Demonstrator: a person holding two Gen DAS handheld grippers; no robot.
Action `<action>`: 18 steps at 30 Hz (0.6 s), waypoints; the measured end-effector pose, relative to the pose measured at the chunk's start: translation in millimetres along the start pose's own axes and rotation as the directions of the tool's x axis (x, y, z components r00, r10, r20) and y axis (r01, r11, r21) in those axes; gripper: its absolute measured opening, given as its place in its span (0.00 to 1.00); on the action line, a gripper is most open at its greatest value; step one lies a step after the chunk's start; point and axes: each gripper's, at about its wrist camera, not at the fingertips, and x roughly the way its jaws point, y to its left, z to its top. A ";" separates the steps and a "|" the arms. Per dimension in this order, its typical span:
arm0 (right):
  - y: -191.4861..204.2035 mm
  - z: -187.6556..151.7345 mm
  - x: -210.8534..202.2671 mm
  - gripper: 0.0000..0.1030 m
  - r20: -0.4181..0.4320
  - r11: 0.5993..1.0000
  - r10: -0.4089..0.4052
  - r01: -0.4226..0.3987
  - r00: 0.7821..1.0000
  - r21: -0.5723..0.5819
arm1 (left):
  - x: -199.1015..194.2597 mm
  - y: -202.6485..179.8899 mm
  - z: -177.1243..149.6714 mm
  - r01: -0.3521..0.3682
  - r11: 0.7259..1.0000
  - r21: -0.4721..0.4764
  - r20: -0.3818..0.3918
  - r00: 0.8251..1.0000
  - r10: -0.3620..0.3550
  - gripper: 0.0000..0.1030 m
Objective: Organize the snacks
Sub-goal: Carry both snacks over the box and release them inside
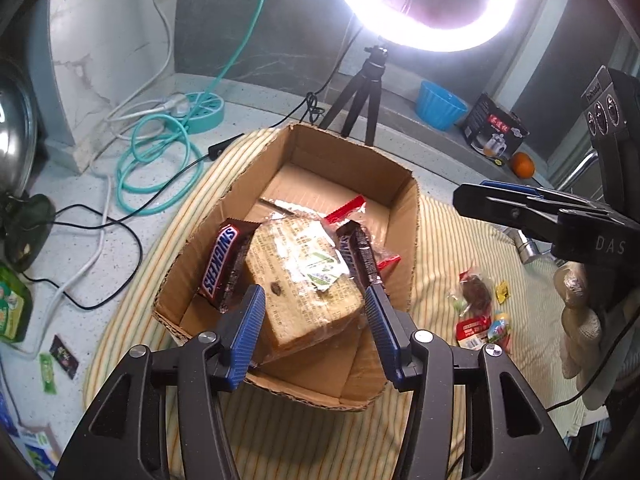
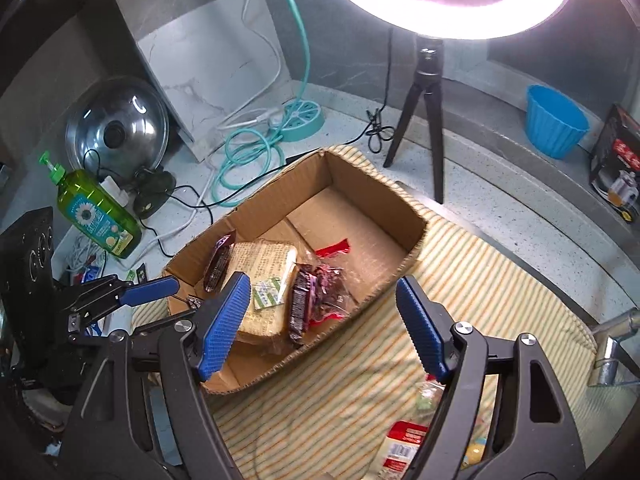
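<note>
Left wrist view: surface is speckled grey stone, with a striped cloth spread over it, probably as a pad for the work area. Cardboard box sits on the cloth, top open, serving as the collection bin.

In the box: wrapped bread, leaning up against the near wall; one chocolate bar propped on its left side, a second bar on its right, red packets behind. They look dropped in, not yet stacked.

Left tool is over the near end of the box, jaws spread either side of the bread. Pads sit at the loaf's flanks; contact can't be confirmed, looks like a release or pre-grip stance.

Right wrist view: right tool hovers above the box's right edge and the cloth, jaws wide apart, carrying nothing.

Leftover snacks lie loose on the cloth to the right of the box, well outside it. Judgement: right tool is staged to fetch those next; the small candies may slip between wide pads.
</note>
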 end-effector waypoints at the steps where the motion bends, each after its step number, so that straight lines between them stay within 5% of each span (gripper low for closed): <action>1: -3.0 -1.7 -3.4 0.75 0.002 1.000 -0.001 0.001 1.000 0.005 | -1.3 -1.7 -0.7 0.000 1.000 -0.001 0.006 1.000 0.001 0.50; 18: -49.4 -49.3 -110.2 0.75 0.083 0.989 -0.130 0.123 0.988 0.086 | -18.7 -55.3 -1.8 0.065 0.997 0.051 0.046 0.997 -0.068 0.50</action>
